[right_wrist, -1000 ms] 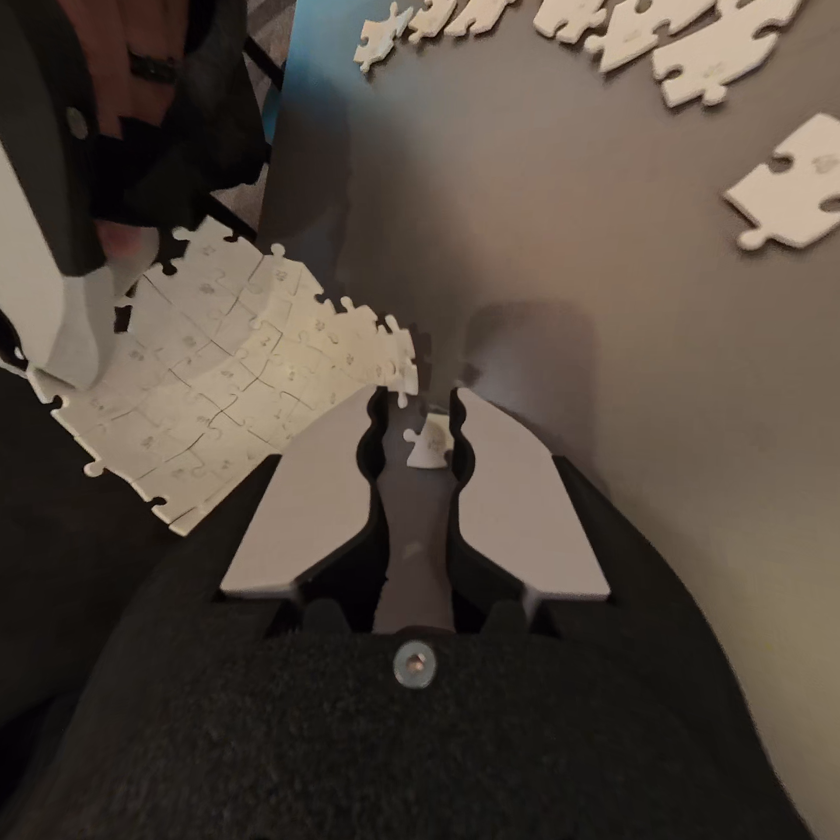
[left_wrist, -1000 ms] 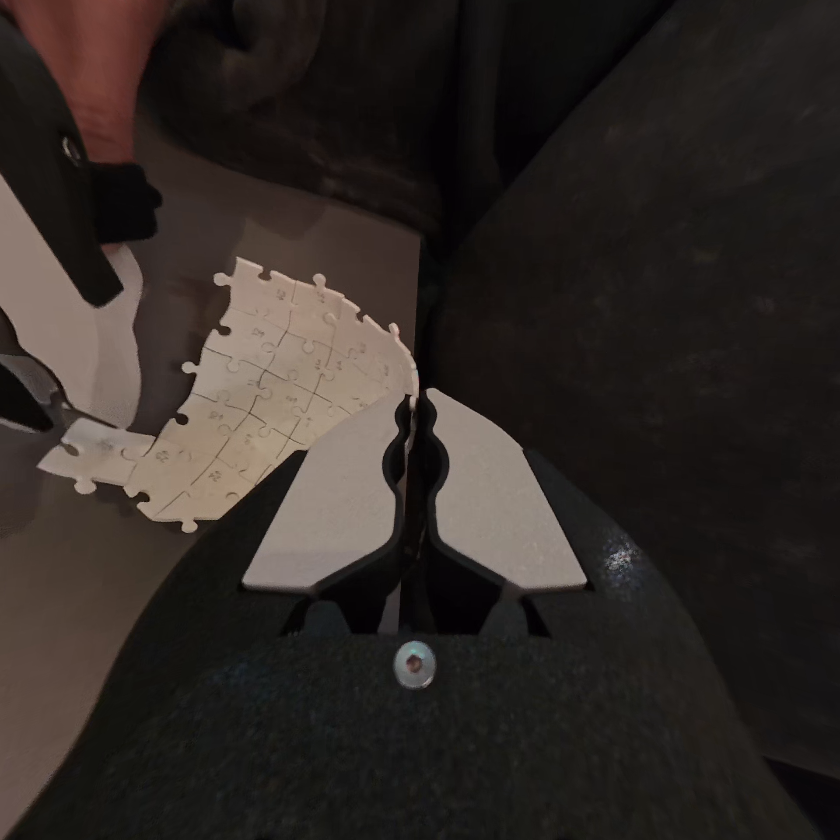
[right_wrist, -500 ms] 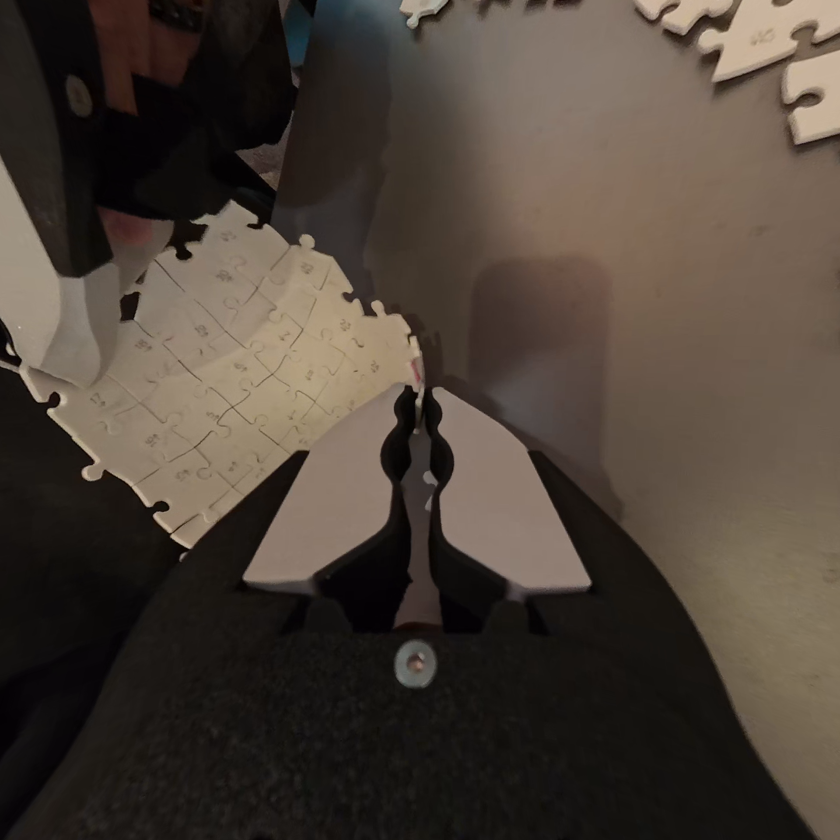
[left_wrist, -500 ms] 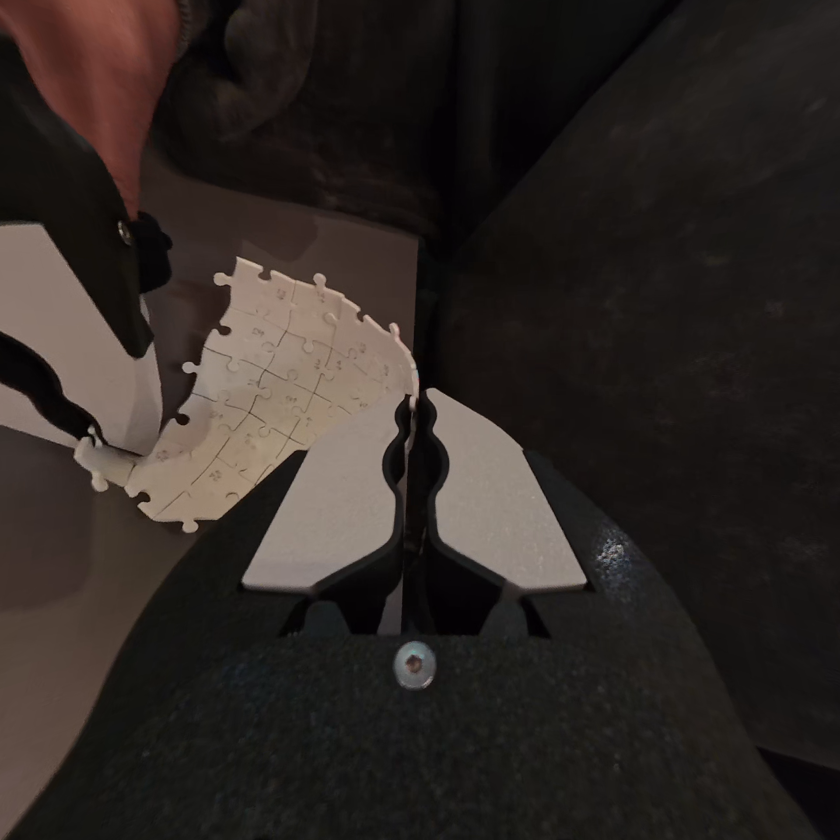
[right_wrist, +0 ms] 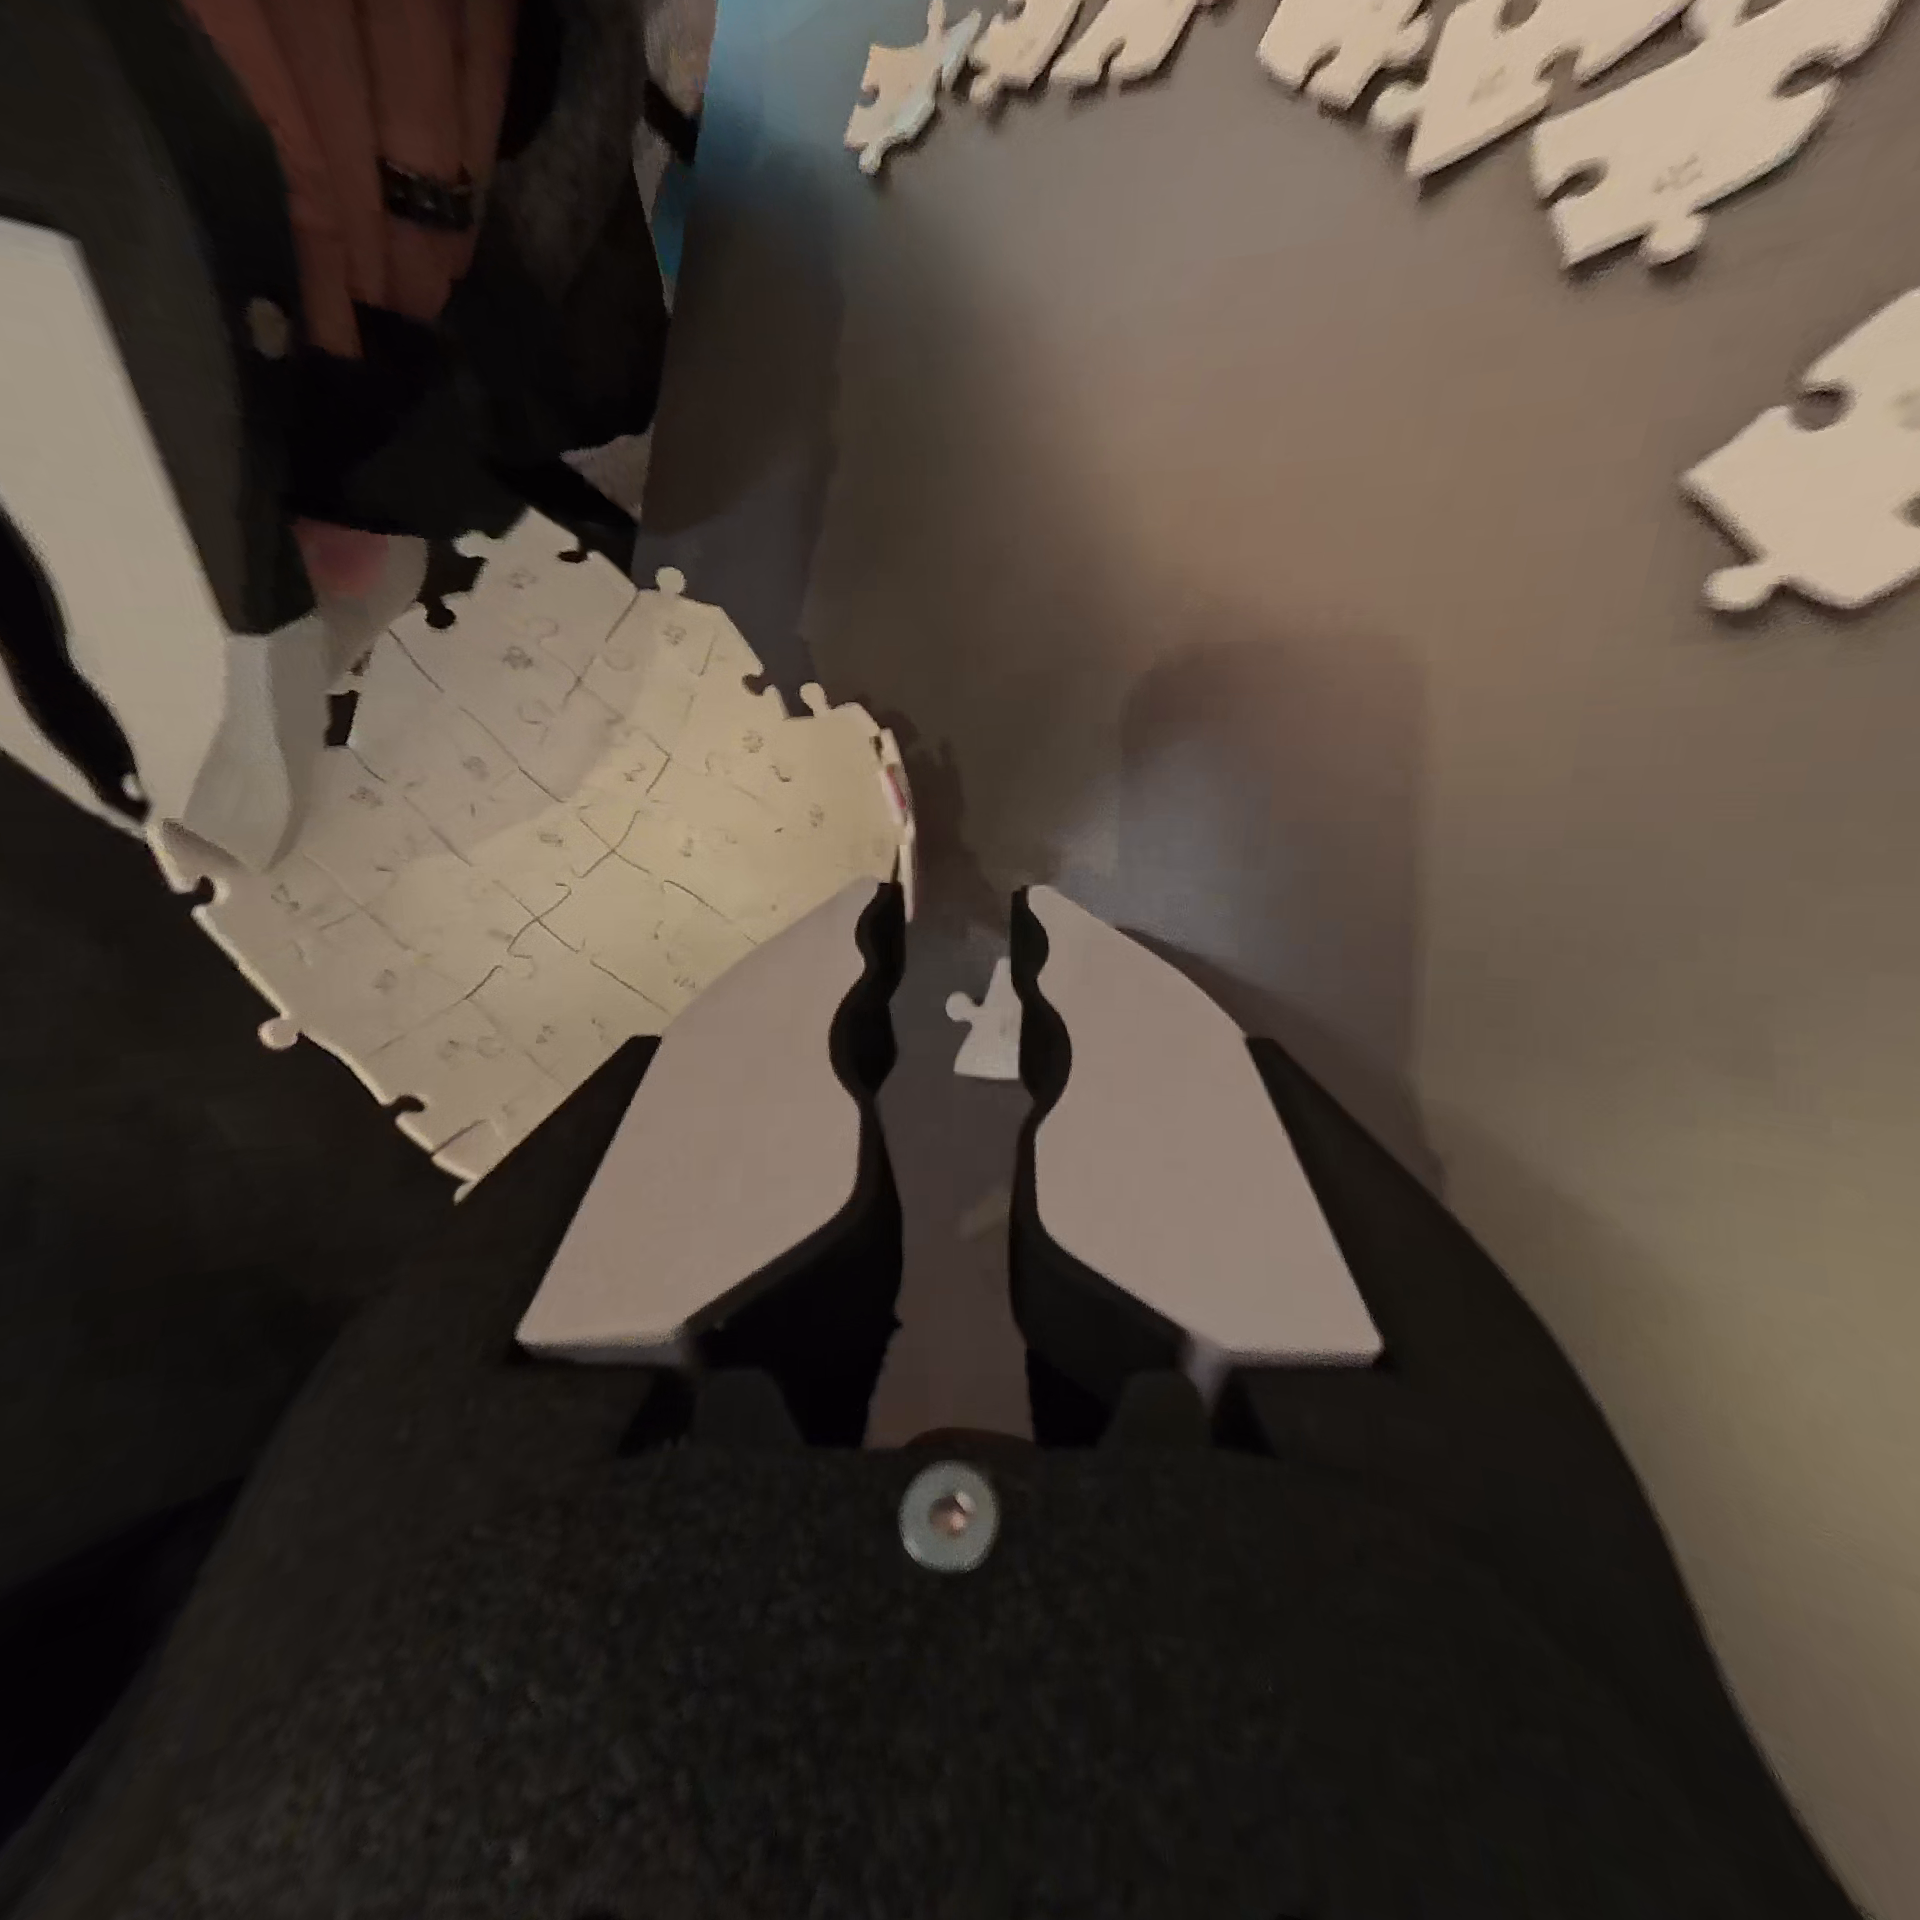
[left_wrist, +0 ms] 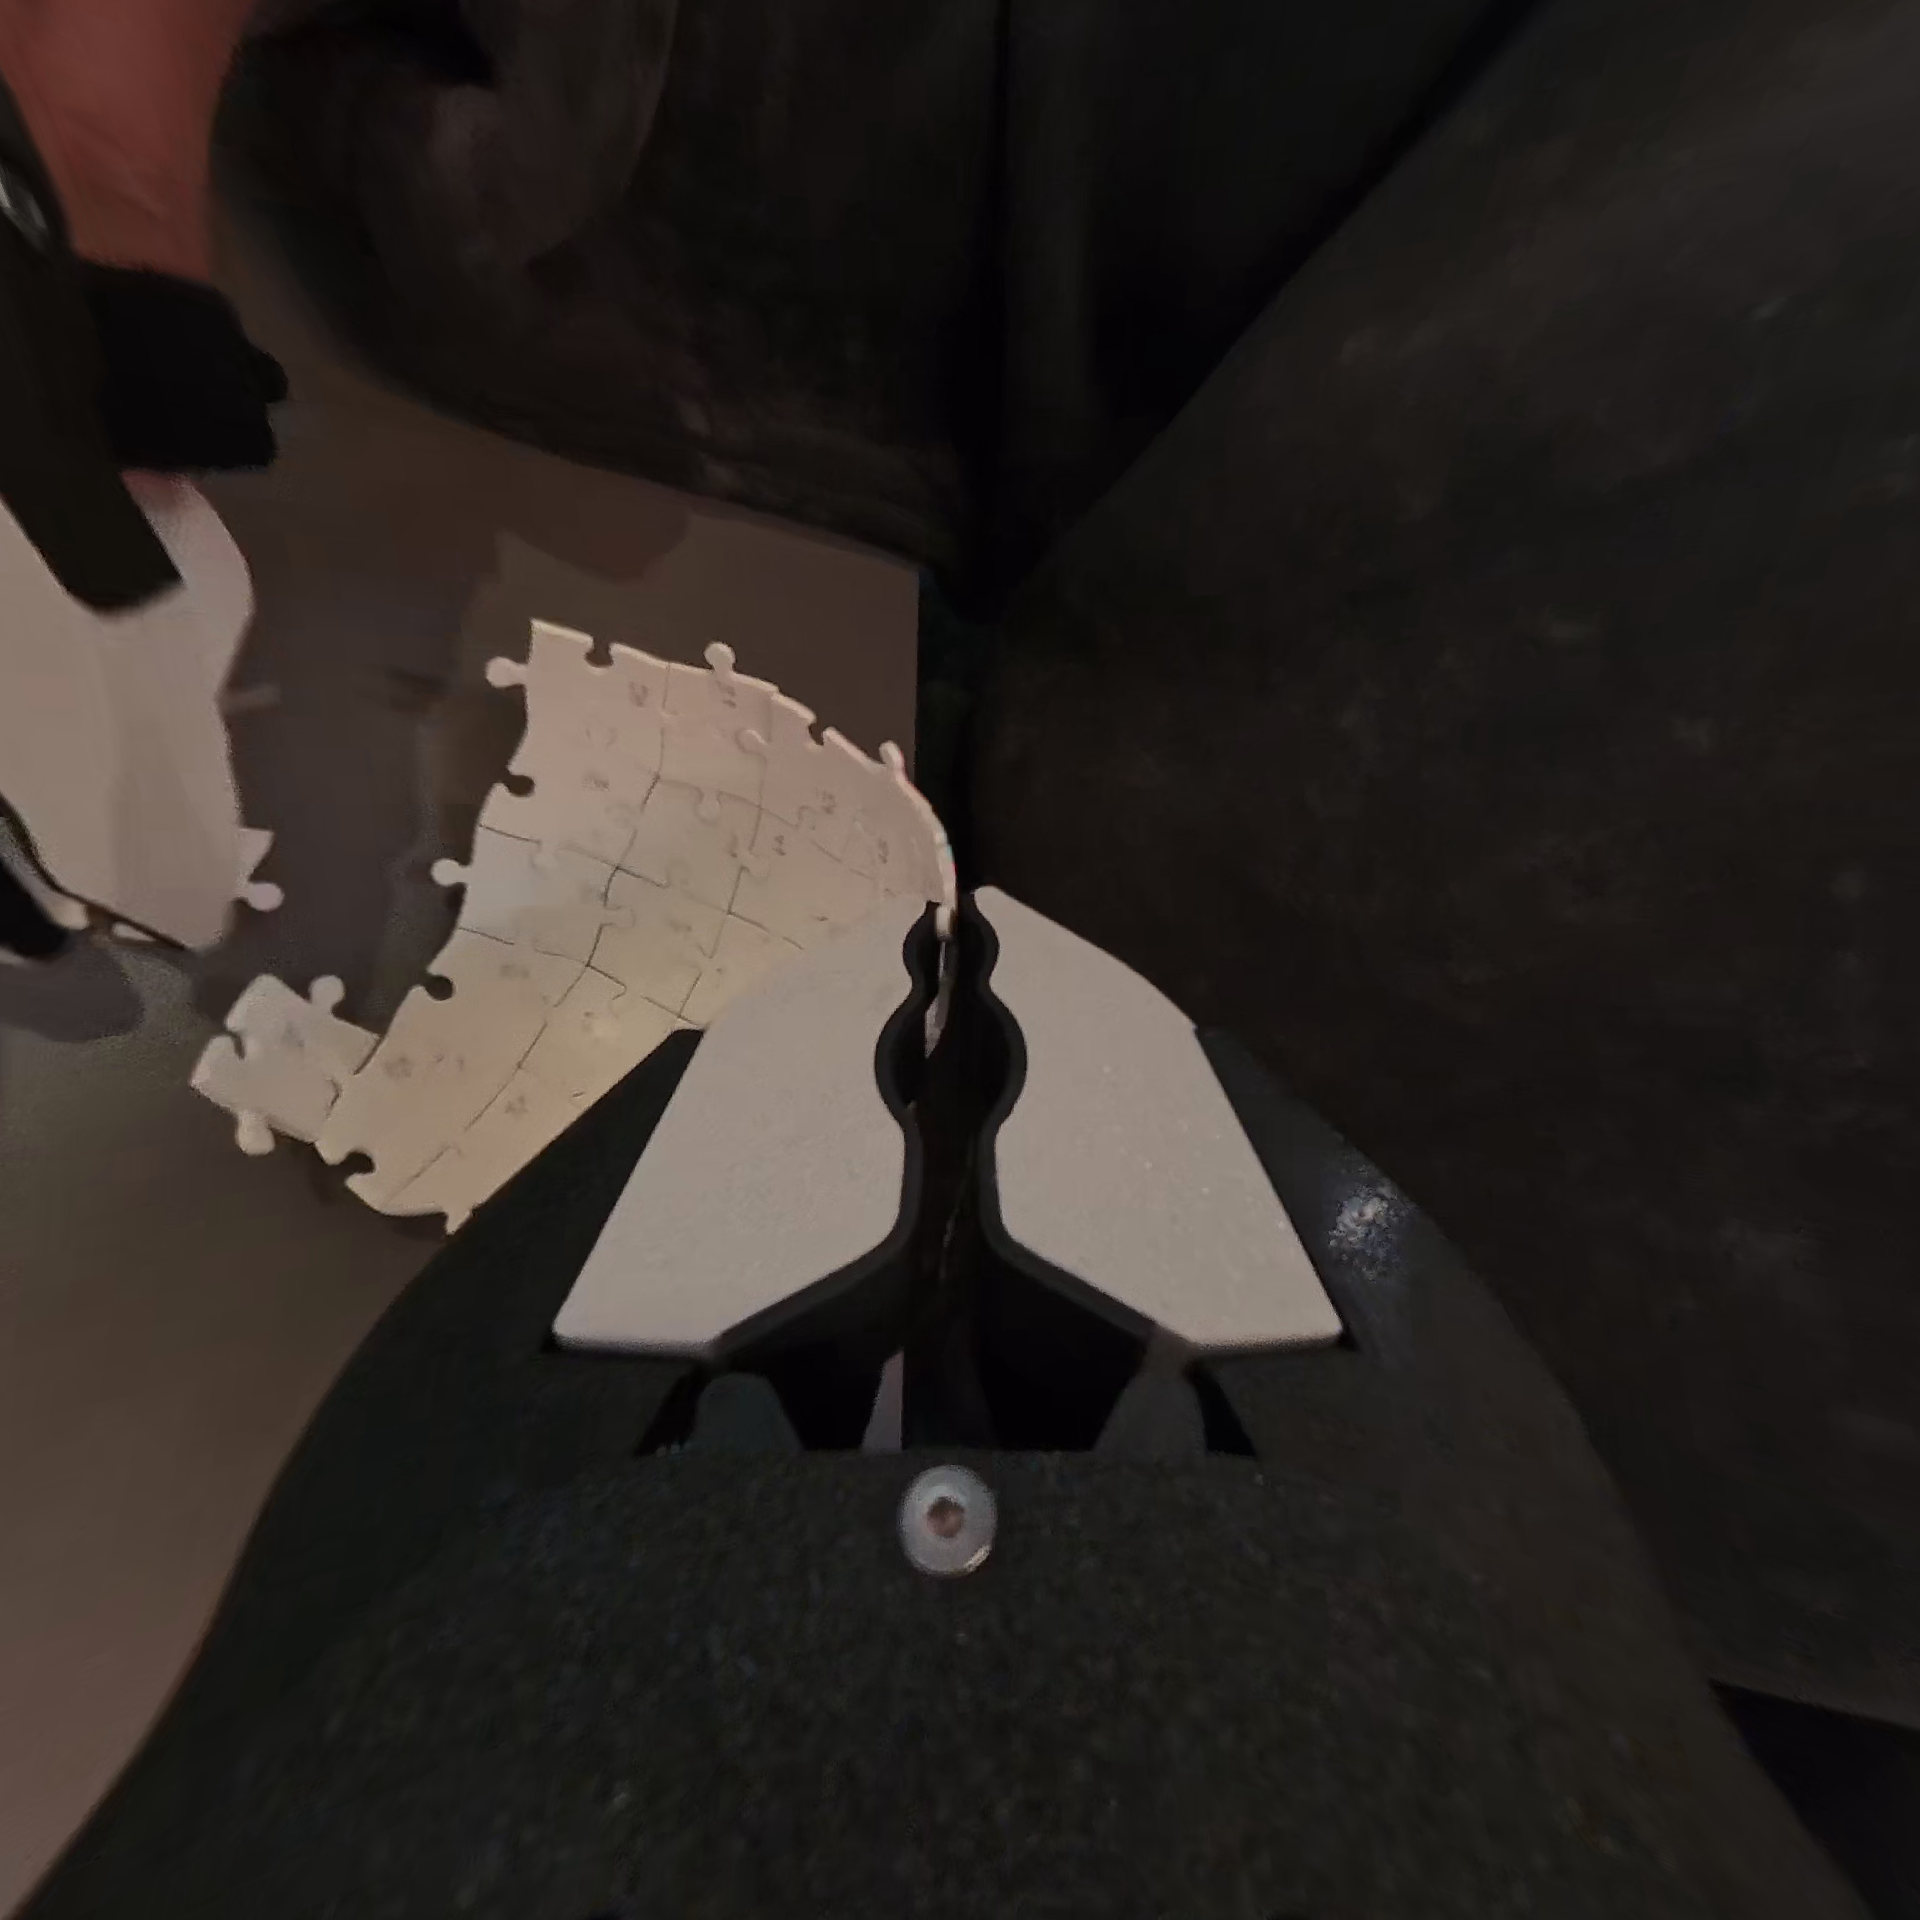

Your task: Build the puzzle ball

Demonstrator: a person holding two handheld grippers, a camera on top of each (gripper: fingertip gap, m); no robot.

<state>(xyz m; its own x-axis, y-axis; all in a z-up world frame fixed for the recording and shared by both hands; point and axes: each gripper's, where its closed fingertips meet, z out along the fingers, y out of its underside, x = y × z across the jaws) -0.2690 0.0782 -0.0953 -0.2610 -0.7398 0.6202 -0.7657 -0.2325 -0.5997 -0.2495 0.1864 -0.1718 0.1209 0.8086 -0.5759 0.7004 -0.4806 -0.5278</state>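
White curved puzzle section (left_wrist: 665,914), one, clenched by left hand-held gripper (left_wrist: 951,914); right hand-held gripper (right_wrist: 961,904) released, holding nothing.

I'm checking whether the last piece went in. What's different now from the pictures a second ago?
The right gripper brought a piece to the far corner of the curved section. It has since opened and drawn back, leaving the piece apparently joined there. The left gripper stayed shut on the section's other end, and the section barely moved.
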